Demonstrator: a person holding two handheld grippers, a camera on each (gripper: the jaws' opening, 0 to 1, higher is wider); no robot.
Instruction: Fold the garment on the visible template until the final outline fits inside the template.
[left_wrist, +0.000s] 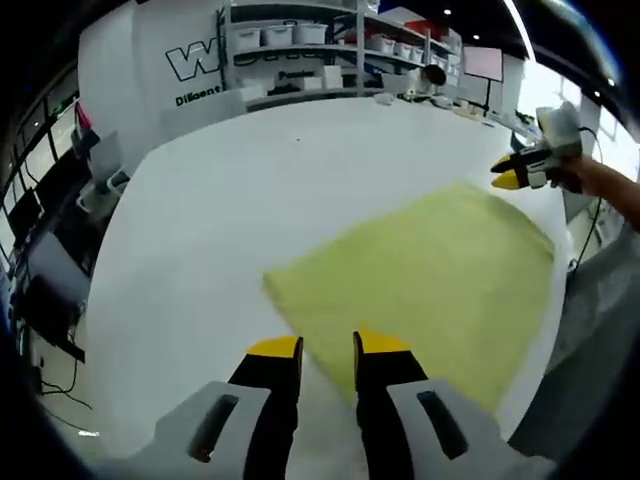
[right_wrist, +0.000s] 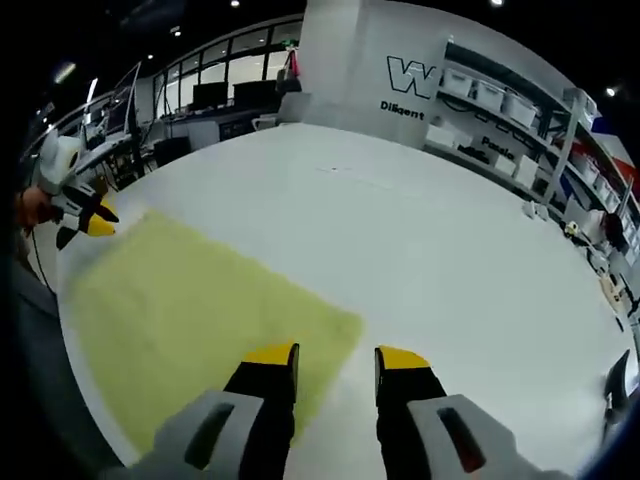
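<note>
Yellow garment (left_wrist: 420, 290) flat, rectangular, at near table (left_wrist: 230, 200) edge. Left gripper (left_wrist: 327, 350), right gripper (right_wrist: 335, 357) jaws spread, empty.

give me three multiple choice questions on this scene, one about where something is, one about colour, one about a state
1. Where does the garment lie?
A. flat on the white table
B. on a shelf
C. on the floor

2. What colour is the garment?
A. dark blue
B. pale yellow
C. red

3. How do the jaws of the left gripper stand?
A. shut on the garment
B. apart, with nothing between them
C. shut on a box

Answers:
1. A: in both views the garment spreads out flat on the table top.
2. B: the cloth is pale yellow all over.
3. B: the left gripper view shows a gap between its yellow tips, above the garment's near corner. The right gripper stands open too.
</note>
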